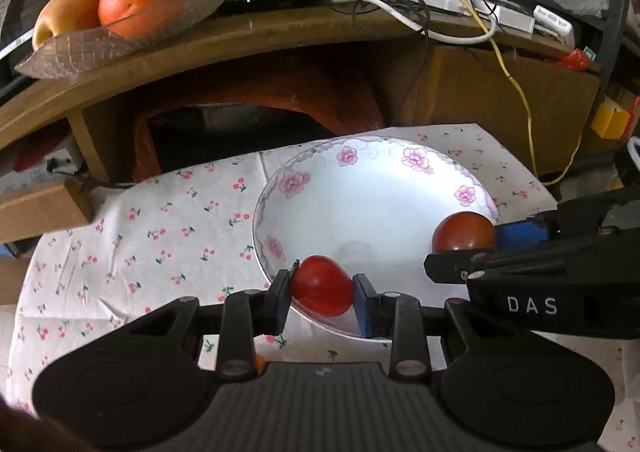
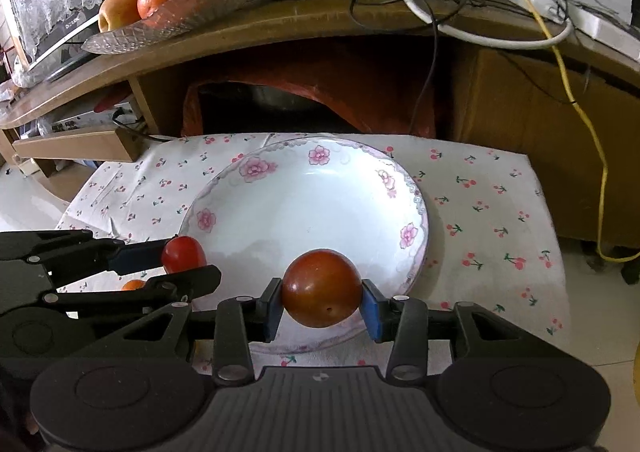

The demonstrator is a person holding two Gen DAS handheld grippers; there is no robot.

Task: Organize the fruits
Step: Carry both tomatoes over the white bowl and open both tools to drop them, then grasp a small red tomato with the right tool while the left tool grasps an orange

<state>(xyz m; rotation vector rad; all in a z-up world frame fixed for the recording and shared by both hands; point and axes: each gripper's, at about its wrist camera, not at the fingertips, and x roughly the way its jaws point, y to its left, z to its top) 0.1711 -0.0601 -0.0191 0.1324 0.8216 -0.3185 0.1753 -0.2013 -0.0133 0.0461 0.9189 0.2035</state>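
We find the left gripper (image 1: 322,288) clenched on a red tomato (image 1: 323,286) and the right gripper (image 2: 321,302) on a darker tomato (image 2: 321,288), both low-centre over the plate (image 2: 304,196) rim. Releasing there risks roll-off; the grippers may collide.

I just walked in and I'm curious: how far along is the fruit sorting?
Nothing is on the white flower-rimmed plate yet. In hand: the left hand-held gripper clamps a bright red tomato-like fruit, and the right hand-held gripper clamps a darker brownish-red round fruit, both over the plate's near rim. Left: setting both down, probably on the plate.
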